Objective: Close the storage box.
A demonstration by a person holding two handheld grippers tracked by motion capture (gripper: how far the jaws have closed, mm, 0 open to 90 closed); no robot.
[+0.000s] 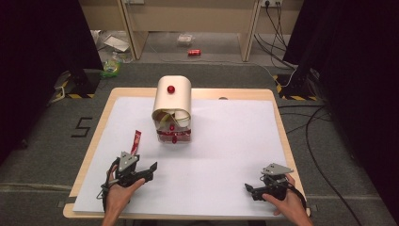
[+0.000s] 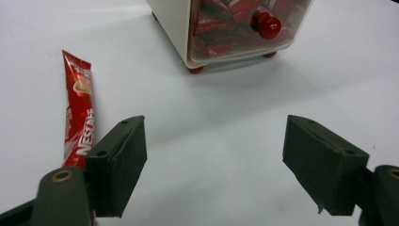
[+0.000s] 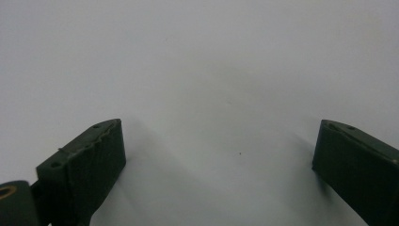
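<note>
- Slim red Nescafé stick sachet point(image 2: 77, 113) with white lettering lies flat near the tabletop's left edge, just beside the left gripper point(image 2: 214, 165).
- Left gripper's jaws are spread wide and hold nothing; right gripper point(image 3: 219, 169) likewise.

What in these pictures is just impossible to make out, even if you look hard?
- Red sachet: in the left gripper view its lower end is hidden behind the left gripper's jaw, and its small print is blurred.
- Cream box: in the left gripper view the top edge cuts it off; in the high view the packets inside are too small to count.
- Litter on the floor: too small to identify.
</note>
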